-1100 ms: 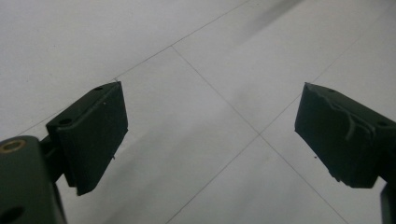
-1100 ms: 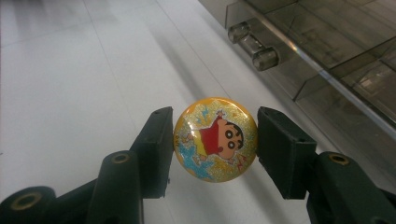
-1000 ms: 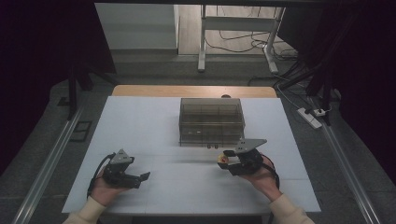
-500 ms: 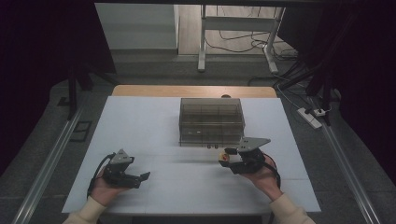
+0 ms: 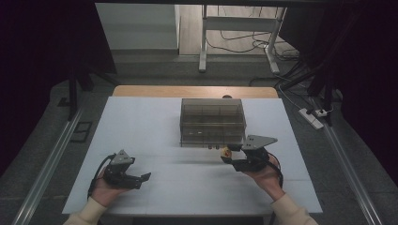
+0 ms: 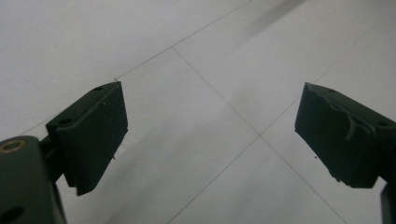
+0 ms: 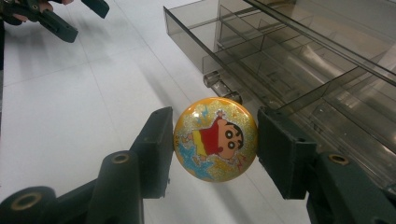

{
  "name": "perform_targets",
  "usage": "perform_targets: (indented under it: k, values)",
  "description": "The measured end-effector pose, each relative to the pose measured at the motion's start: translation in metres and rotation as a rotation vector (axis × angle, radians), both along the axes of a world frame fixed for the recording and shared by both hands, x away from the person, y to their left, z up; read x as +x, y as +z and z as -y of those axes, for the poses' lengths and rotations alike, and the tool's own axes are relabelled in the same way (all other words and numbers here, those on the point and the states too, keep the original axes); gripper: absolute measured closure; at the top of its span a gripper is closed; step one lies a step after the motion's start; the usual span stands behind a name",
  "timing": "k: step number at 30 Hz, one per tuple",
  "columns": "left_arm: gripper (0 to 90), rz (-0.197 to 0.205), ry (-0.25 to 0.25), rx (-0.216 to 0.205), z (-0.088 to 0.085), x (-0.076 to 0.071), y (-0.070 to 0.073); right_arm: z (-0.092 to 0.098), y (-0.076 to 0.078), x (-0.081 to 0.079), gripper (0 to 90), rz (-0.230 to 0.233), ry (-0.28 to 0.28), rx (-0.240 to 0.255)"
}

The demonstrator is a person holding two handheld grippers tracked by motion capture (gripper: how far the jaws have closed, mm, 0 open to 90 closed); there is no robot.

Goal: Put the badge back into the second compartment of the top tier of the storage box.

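A round yellow glittery badge [image 7: 215, 139] with a cartoon boy on it sits clamped between the jaws of my right gripper [image 7: 215, 151], held off the white table [image 5: 187, 178]. From above, the badge [image 5: 225, 152] shows as a small yellow spot at the tip of the right gripper [image 5: 231, 154], just in front of a clear smoky plastic drawer box [image 5: 212, 123]. One drawer [image 7: 261, 65] of the box stands pulled out close behind the badge. My left gripper [image 5: 141, 180] rests low at the table's front left, its jaws wide apart over bare table [image 6: 210, 130].
The drawer box has several divided compartments [image 7: 299, 70]. Beyond the white table top lies a wooden strip [image 5: 195, 92], then floor with a metal frame [image 5: 239, 28] and cables. A power strip [image 5: 312, 118] lies on the floor at the right.
The right gripper with the badge has shifted slightly toward the drawer box. The left gripper has stayed put.
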State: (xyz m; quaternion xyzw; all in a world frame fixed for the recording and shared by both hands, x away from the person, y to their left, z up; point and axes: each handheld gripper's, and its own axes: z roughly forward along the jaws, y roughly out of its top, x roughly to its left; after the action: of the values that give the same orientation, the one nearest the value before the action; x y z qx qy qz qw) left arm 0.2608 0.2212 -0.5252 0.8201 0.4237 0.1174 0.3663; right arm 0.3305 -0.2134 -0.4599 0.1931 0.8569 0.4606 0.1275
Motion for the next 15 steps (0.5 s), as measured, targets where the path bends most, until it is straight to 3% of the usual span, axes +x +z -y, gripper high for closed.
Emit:
perform_targets:
  k: [15]
  values:
    - [9.7, 0.004, 0.003, -0.007, -0.0004, -0.0001, 0.0011, -0.0017, 0.0066, 0.0031, 46.2, 0.015, -0.01, 0.009]
